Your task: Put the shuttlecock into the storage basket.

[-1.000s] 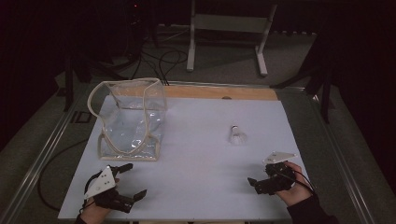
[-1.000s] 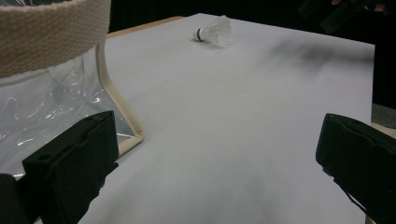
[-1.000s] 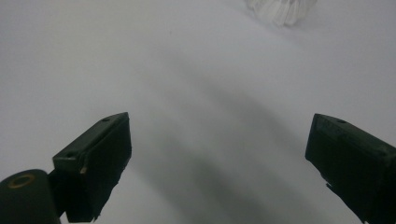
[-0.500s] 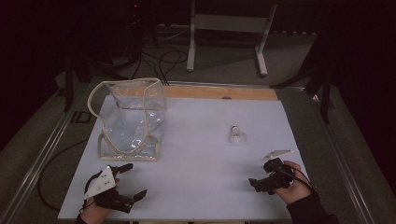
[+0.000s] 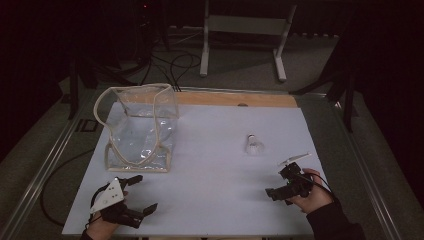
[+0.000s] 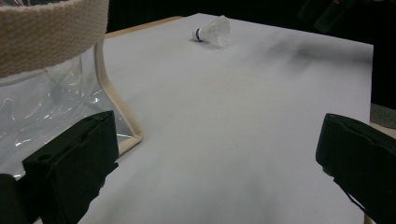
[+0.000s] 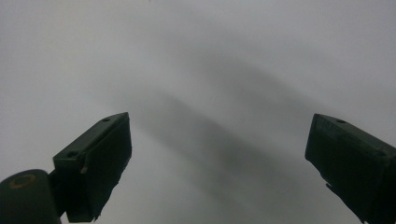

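Observation:
A clear plastic bag (image 5: 140, 127) with beige woven trim stands open at the left of the white table (image 5: 210, 165). In the left gripper view the bag (image 6: 42, 93) is close on the left. A white shuttlecock (image 5: 253, 145) lies on its side right of centre, and the left gripper view has it far off (image 6: 212, 32). My left gripper (image 5: 143, 193) rests near the front left corner, jaws wide open (image 6: 219, 154) and empty. My right gripper (image 5: 278, 183) is held at the front right, open and empty, pointing down at bare table (image 7: 219, 119).
A wooden strip (image 5: 235, 99) runs along the table's far edge. Metal rails border both sides. A white metal stand (image 5: 245, 30) and cables lie on the dark floor behind. Open table surface lies between the bag and the shuttlecock.
My right gripper has tilted and shifted slightly left near the front edge. The left gripper, bag and shuttlecock have not moved.

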